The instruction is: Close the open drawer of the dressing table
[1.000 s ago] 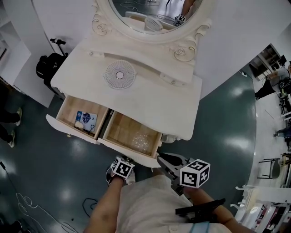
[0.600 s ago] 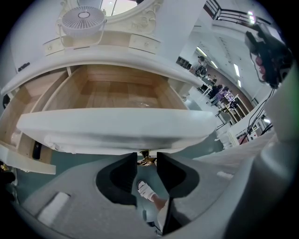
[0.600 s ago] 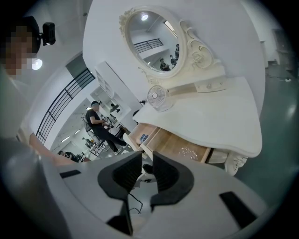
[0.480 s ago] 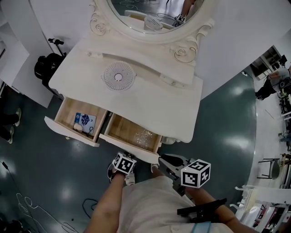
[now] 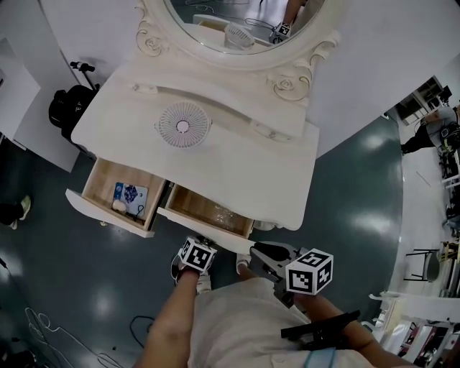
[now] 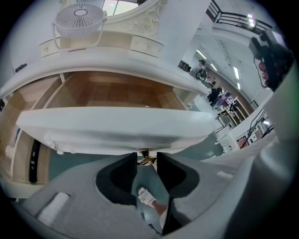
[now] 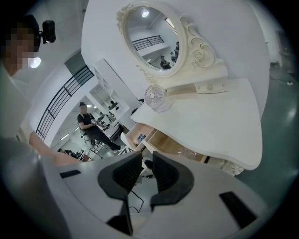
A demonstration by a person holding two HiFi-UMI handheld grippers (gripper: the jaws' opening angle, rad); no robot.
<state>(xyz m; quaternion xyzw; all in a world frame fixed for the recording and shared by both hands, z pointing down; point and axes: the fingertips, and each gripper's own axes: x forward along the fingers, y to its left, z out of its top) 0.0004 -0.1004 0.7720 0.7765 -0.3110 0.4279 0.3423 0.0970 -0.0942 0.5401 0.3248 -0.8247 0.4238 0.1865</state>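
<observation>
Evidently the left gripper (image 6: 147, 161) is clamping the brass knob (image 6: 145, 155) at its jaw tips, ready to drive the drawer (image 6: 117, 126) ahead shut. Meanwhile the right gripper (image 7: 147, 158) is idling empty, jaws barely apart.

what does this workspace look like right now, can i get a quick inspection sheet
surface: white dressing table, top bare but for a small round fan; oval mirror behind it
job's things: left drawer well out; right drawer partly out, gold knob on its front
clutter: blue-and-white packet in left drawer; clear plastic in right drawer
grippers: left claw has the knob between its jaws, grip not clear; right claw jaws apart, empty
cables: loose cord on floor
surroundings: dark green floor, black bag beside the table, people far off
</observation>
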